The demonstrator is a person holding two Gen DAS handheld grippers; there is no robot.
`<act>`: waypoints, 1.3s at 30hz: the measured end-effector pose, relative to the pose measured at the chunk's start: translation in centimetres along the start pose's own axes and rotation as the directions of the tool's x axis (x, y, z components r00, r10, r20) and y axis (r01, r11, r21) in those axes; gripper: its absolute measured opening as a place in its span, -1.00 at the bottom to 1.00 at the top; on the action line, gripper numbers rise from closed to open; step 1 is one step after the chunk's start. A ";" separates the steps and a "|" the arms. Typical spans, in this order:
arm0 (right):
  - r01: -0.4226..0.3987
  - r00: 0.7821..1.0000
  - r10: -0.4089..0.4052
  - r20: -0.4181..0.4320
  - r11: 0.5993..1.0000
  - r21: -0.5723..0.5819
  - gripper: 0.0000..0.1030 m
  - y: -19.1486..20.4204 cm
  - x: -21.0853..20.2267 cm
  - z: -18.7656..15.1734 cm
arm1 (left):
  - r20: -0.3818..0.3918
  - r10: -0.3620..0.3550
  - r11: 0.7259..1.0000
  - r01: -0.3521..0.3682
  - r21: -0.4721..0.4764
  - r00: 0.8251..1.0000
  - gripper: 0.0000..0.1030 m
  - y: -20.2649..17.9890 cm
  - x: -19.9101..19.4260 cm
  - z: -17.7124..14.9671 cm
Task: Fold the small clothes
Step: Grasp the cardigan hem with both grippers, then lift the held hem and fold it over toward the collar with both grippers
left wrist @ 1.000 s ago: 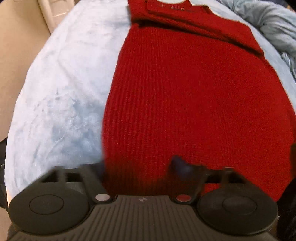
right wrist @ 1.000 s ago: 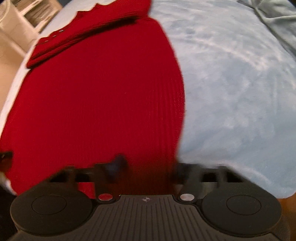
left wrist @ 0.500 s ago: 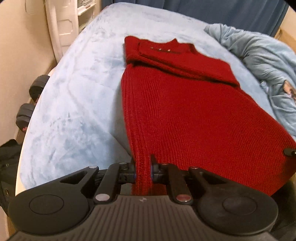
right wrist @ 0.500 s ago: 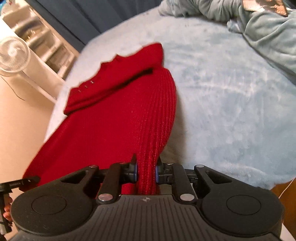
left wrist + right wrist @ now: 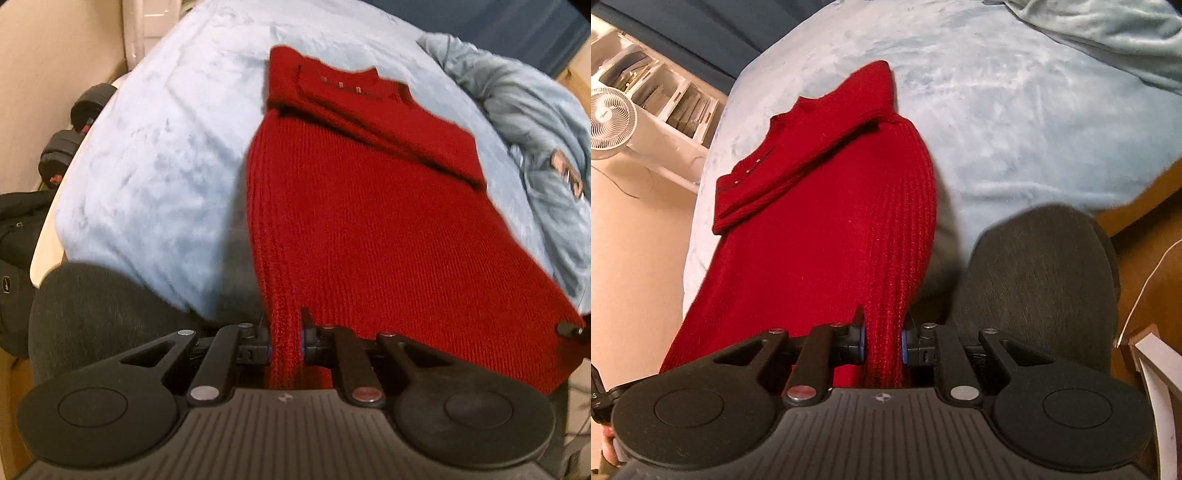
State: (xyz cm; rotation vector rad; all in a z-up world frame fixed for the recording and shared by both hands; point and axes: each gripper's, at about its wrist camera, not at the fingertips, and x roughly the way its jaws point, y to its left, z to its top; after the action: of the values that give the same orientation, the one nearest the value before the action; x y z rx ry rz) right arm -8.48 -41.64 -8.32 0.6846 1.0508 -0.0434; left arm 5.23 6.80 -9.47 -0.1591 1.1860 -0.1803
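Note:
A red knit sweater (image 5: 369, 206) lies on a light blue blanket (image 5: 155, 147), sleeves folded across the chest near the collar. My left gripper (image 5: 286, 339) is shut on the sweater's left bottom hem corner and holds it lifted. My right gripper (image 5: 882, 339) is shut on the right bottom hem corner of the sweater (image 5: 820, 229), also lifted above the blanket (image 5: 1015, 110). The hem stretches between the two grippers; the collar end rests on the bed.
A crumpled pale blue blanket (image 5: 535, 122) lies at the far right of the bed. Black dumbbells (image 5: 70, 140) sit on the floor at left. A white fan (image 5: 609, 118) and shelves stand beyond the bed. The person's dark-clad knees (image 5: 1034, 280) are near the bed's edge.
Both grippers closed on the sweater's bottom hem corners and lifted them up and back from the bed; the knees have come into view.

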 end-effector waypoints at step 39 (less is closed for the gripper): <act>0.292 0.906 -0.220 0.362 0.943 -0.157 -0.79 7.7 23.5 28.1 | 0.194 0.232 0.964 -0.252 0.085 0.953 -0.77 -4.1 18.9 33.5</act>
State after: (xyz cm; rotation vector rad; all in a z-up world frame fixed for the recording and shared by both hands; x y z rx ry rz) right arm 28.33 -44.07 -14.75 0.3266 0.7900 -0.2700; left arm 43.06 -0.45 -13.40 0.0658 0.9998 -0.0125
